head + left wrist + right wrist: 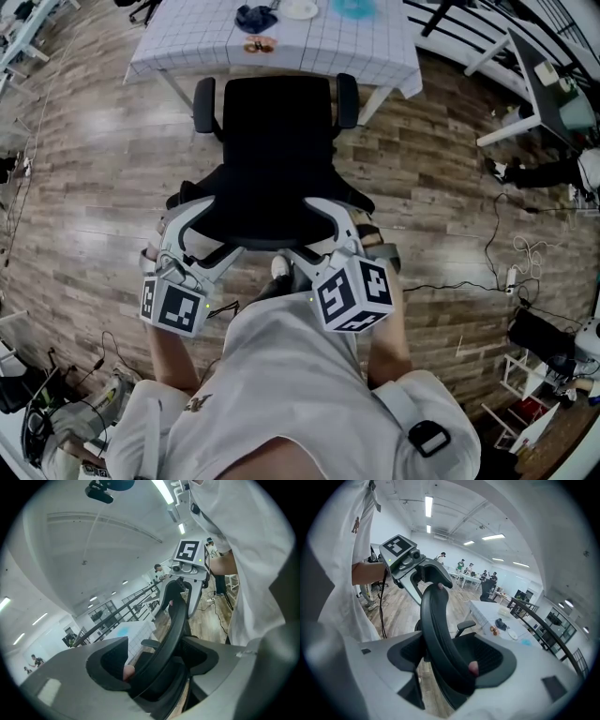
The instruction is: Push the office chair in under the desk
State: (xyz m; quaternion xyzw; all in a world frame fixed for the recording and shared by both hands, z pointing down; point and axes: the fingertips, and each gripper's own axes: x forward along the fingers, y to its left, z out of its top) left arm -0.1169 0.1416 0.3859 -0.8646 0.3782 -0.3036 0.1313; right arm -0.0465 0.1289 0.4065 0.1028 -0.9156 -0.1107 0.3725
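The black mesh office chair (277, 141) stands on the wooden plank floor (94, 169) facing the white cloth-covered counter (328, 47). Its seat front comes up to the counter's near edge, and the rest of the chair is out in the open. Its two armrests (204, 103) sit just short of the cloth. You stand right behind the chair, with both tools on the top rim of its backrest (272, 220). Your left hand-held gripper (202, 234) straddles the rim's left end, and in the left gripper view its jaws (154, 667) are closed onto the curved black edge, with a pink pad (128, 671) against it. Your right hand-held gripper (333, 230) takes the rim's right end the same way. Its jaws (450, 660) stand fairly wide but clamp the thick rim, one pink pad (473, 668) pressed to it
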